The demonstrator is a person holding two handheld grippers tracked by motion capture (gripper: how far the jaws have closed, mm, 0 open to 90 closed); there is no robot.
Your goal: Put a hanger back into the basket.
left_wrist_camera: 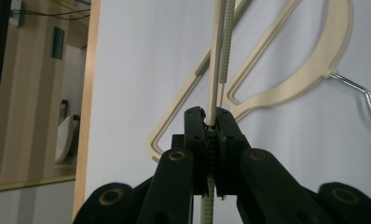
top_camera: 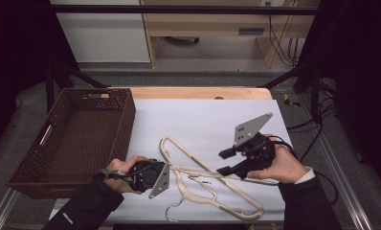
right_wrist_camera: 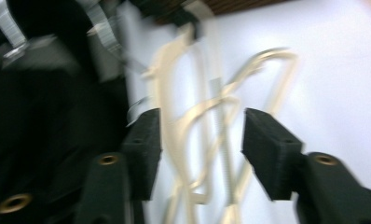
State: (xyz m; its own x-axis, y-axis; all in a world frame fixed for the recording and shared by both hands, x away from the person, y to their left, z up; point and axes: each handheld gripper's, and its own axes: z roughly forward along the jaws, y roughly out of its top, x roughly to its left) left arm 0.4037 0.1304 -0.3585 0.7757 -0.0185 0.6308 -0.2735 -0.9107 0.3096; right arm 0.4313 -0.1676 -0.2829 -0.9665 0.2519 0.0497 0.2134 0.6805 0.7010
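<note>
Two cream hangers (top_camera: 212,179) are laid crossed on the white bench (top_camera: 203,120), near the front edge, between the two hands. The left tongs (left_wrist_camera: 210,128) are clamped on a thin bar of one hanger, as seen in the left gripper view, where the bar passes upright between the closed jaws. The right tongs (top_camera: 225,162) are held just above the hangers at the right, with the jaws parted and nothing pressed between the pads. A brown wicker basket (top_camera: 126,115) stands at the far left of the bench.

Risks are judged as follows. Because the hangers overlap, a lift by the left tongs may drag the second hanger along by its wire hook (top_camera: 172,211). The bar is slim, so rotation or slippage within the grip is possible. A snagged hanger could be pulled off the near edge.
</note>
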